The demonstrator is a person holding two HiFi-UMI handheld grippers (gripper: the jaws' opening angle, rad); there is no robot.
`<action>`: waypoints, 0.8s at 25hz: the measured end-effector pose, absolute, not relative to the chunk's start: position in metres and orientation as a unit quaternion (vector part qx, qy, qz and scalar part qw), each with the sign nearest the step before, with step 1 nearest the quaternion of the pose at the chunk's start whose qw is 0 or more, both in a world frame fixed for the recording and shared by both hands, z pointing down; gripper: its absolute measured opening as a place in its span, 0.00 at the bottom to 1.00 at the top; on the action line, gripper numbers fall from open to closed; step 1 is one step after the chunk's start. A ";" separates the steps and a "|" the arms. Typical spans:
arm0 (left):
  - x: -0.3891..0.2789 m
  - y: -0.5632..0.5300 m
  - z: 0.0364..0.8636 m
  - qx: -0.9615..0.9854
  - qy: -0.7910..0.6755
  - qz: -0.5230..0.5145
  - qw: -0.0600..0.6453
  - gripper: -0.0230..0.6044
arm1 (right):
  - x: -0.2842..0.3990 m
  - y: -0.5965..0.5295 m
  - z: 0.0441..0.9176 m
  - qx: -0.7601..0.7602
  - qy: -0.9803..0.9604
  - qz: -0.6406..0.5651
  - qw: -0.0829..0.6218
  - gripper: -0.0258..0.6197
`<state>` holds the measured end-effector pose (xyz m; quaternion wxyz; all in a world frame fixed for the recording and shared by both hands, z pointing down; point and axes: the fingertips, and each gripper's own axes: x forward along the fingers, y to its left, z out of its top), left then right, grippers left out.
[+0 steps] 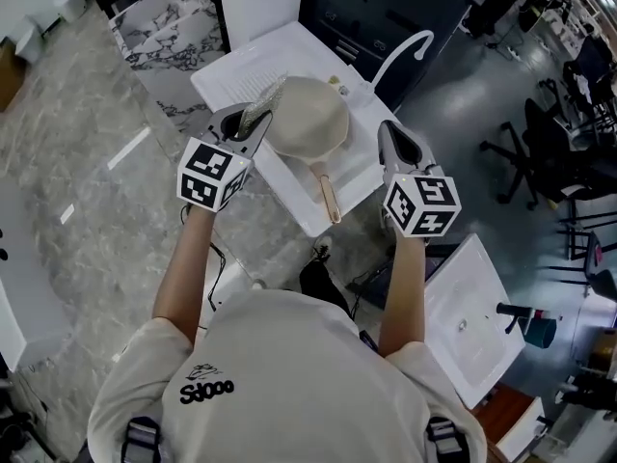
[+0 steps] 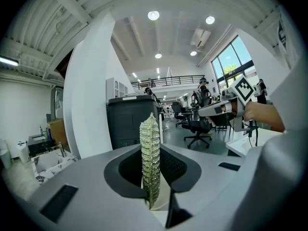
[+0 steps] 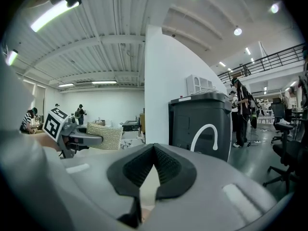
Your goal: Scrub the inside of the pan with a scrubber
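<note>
Obstructed or unclear: neither gripper view shows the cream-coloured round pan (image 1: 313, 114); both cameras look over it into the room. It appears in the head view only, where its surface reads as a plain pale dome and no detail of the inside can be made out. Its wooden handle (image 1: 330, 199) points back toward the person. The white sink unit (image 1: 246, 66) under it is partly covered by both grippers. Whether the scrubber's tip touches the pan's rim cannot be determined.

Left gripper (image 1: 246, 128): jaws closed on a greenish, glittery mesh scrubber (image 2: 150, 158), which its own view shows edge-on and upright, clamped at its lower part with the upper part standing out past the jaw tips. The pan lies just beside this gripper, on its right and slightly ahead.

Right gripper (image 1: 393, 133): jaws brought together at the tips, with only a narrow pale gap below them and nothing held. The pan lies just to its left, between the two grippers. A white curved tap (image 1: 420, 36) stands ahead of this gripper.
</note>
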<state>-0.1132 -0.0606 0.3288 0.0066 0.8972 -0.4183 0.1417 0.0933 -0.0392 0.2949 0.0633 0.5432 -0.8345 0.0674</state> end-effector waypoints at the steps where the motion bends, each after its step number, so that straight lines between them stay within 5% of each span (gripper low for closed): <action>1: -0.108 -0.066 0.330 0.896 -0.420 0.145 0.008 0.14 | 0.098 -0.046 0.296 0.540 -0.836 0.068 0.065 0.05; 20: -0.048 -0.168 0.399 0.849 -0.472 0.238 0.027 0.14 | 0.153 -0.139 0.345 0.480 -0.865 0.108 0.094 0.05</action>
